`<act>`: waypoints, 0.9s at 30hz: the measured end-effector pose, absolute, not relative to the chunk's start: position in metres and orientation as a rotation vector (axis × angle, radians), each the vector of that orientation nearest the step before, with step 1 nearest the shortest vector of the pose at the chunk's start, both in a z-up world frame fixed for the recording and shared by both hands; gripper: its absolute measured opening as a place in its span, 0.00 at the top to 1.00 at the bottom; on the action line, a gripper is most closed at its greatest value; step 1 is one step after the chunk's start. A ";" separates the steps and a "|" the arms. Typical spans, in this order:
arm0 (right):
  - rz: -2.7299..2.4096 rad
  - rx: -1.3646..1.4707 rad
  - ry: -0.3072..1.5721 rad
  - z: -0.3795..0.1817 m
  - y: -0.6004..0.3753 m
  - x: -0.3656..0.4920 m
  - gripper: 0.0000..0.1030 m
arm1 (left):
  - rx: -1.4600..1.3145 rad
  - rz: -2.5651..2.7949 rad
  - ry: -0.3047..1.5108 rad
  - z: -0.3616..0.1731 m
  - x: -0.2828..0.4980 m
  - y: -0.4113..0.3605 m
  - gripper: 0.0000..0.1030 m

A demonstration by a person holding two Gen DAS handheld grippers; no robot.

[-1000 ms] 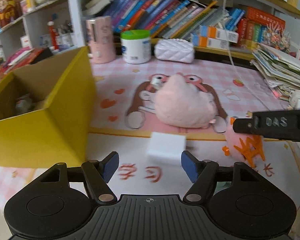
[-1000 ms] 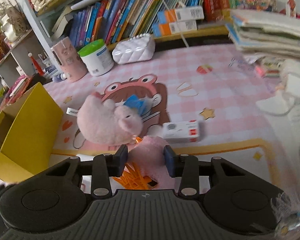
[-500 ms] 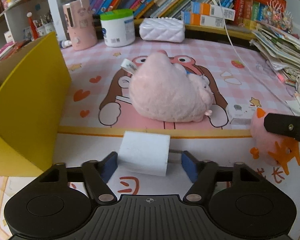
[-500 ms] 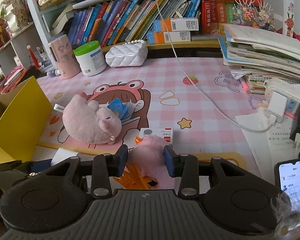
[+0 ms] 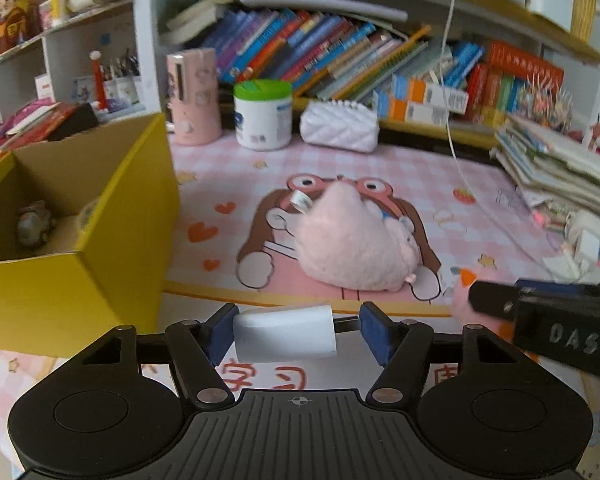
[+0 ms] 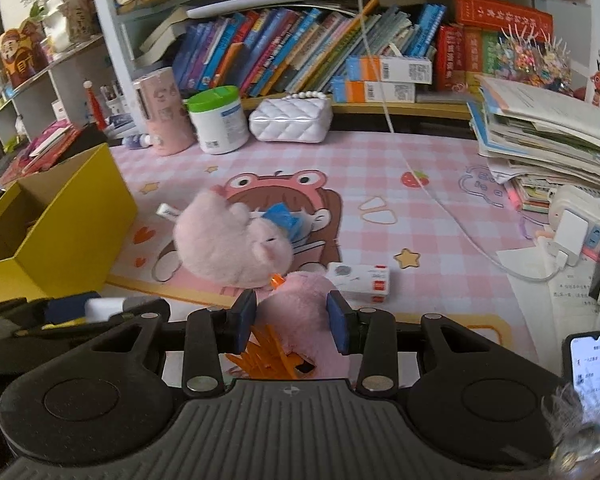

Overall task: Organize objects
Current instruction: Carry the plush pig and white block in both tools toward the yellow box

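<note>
My left gripper [image 5: 298,314] is shut on a white block-shaped adapter [image 5: 284,336]. Its left pad presses the body and thin prongs reach the right pad, holding it just above the mat. My right gripper [image 6: 293,302] is shut on a small pink plush with orange feet [image 6: 300,320]. One of that gripper's fingers [image 5: 500,304] juts in from the right of the left wrist view. A large pink plush [image 5: 352,244] [image 6: 228,244] lies on the cartoon mat ahead. An open yellow box [image 5: 100,248] [image 6: 60,220] stands on the left with a small grey figure [image 5: 34,224] inside.
A small white and red box [image 6: 360,280] lies right of the plush. At the back stand a pink cup [image 5: 194,96], a green-lidded jar [image 5: 264,116] and a white quilted purse [image 5: 340,126]. Stacked books [image 6: 548,132], a power strip [image 6: 576,220], a hanging cable [image 6: 432,196] and a phone [image 6: 594,364] fill the right.
The left jaws slid around the white adapter, closed on it and lifted it off the mat. The right gripper kept its hold on the small plush and shifted slightly.
</note>
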State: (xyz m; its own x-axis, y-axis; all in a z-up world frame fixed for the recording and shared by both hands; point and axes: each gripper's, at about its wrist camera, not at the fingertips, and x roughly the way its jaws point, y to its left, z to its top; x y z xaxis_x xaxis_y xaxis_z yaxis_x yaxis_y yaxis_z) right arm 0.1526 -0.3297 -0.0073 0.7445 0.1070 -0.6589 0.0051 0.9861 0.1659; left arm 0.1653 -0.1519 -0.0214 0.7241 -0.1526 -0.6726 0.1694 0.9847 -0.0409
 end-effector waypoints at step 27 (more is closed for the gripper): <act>0.123 0.106 0.685 0.018 -0.139 0.059 0.65 | -0.042 -0.104 0.655 0.006 0.064 0.035 0.36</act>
